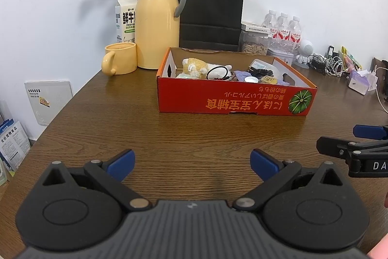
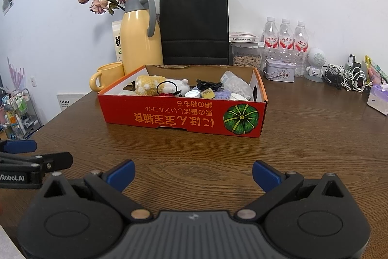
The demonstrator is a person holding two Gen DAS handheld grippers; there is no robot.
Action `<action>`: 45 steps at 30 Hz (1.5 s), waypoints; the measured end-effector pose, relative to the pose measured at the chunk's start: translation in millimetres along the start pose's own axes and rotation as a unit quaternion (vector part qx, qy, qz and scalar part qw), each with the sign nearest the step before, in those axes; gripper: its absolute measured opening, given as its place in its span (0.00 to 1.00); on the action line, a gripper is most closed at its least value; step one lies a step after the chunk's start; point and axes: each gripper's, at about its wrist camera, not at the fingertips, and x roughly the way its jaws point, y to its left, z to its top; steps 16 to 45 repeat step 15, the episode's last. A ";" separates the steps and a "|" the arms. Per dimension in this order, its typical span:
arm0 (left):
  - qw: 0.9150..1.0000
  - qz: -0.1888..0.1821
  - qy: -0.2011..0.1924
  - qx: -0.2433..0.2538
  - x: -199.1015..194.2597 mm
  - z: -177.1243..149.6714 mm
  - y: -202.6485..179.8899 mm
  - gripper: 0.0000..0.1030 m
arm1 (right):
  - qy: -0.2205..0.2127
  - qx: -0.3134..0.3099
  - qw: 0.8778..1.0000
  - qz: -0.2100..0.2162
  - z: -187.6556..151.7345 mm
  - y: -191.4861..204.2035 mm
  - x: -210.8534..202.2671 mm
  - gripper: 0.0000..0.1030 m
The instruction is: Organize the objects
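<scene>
Both the left gripper [image 1: 192, 165] and right gripper [image 2: 193, 175] hover spread and empty over the wooden table [image 2: 303, 149], well short of the red cardboard box [image 2: 184, 113], whose tangled clutter, a plush toy [image 2: 148, 85], black cable [image 2: 208, 84] and bead jar [image 2: 236, 85], could snag a reaching finger.

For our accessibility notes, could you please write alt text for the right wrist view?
The open right gripper hovers empty over a brown wooden table, facing a red cardboard box filled with small clutter. Behind the box stand a yellow thermos jug, yellow mug and black paper bag.
</scene>
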 end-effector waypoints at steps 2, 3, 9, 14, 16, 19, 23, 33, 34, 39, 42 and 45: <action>1.000 0.000 0.000 0.000 0.1 -0.2 0.1 1.00 | 0.000 0.000 1.000 0.000 -0.1 0.1 0.3 1.00; 1.000 0.000 0.000 0.000 0.1 -0.3 0.0 1.00 | 0.000 0.000 1.000 0.000 -0.1 0.0 0.2 1.00; 1.000 -0.001 -0.001 0.002 -0.8 0.5 -0.7 1.00 | -0.001 -0.001 1.000 0.000 0.4 -1.1 -0.9 1.00; 1.000 0.004 -0.005 -0.003 -3.0 3.3 -0.8 1.00 | -0.001 -0.001 1.000 0.001 0.4 -1.3 -1.1 1.00; 1.000 0.003 -0.006 -0.002 -3.8 3.5 -1.0 1.00 | -0.001 -0.001 1.000 0.001 0.6 -1.5 -1.3 1.00; 1.000 0.003 -0.006 -0.002 -3.8 3.5 -1.0 1.00 | -0.001 -0.001 1.000 0.001 0.6 -1.5 -1.3 1.00; 1.000 0.003 -0.006 -0.002 -3.8 3.5 -1.0 1.00 | -0.001 -0.001 1.000 0.001 0.6 -1.5 -1.3 1.00; 1.000 0.003 -0.006 -0.002 -3.8 3.5 -1.0 1.00 | -0.001 -0.001 1.000 0.001 0.6 -1.5 -1.3 1.00; 1.000 0.003 -0.006 -0.002 -3.8 3.5 -1.0 1.00 | -0.001 -0.001 1.000 0.001 0.6 -1.5 -1.3 1.00; 1.000 0.003 -0.006 -0.002 -3.8 3.5 -1.0 1.00 | -0.001 -0.001 1.000 0.001 0.6 -1.5 -1.3 1.00; 1.000 0.003 -0.006 -0.002 -3.8 3.5 -1.0 1.00 | -0.001 -0.001 1.000 0.001 0.6 -1.5 -1.3 1.00; 1.000 0.003 -0.006 -0.002 -3.8 3.5 -1.0 1.00 | -0.001 -0.001 1.000 0.001 0.6 -1.5 -1.3 1.00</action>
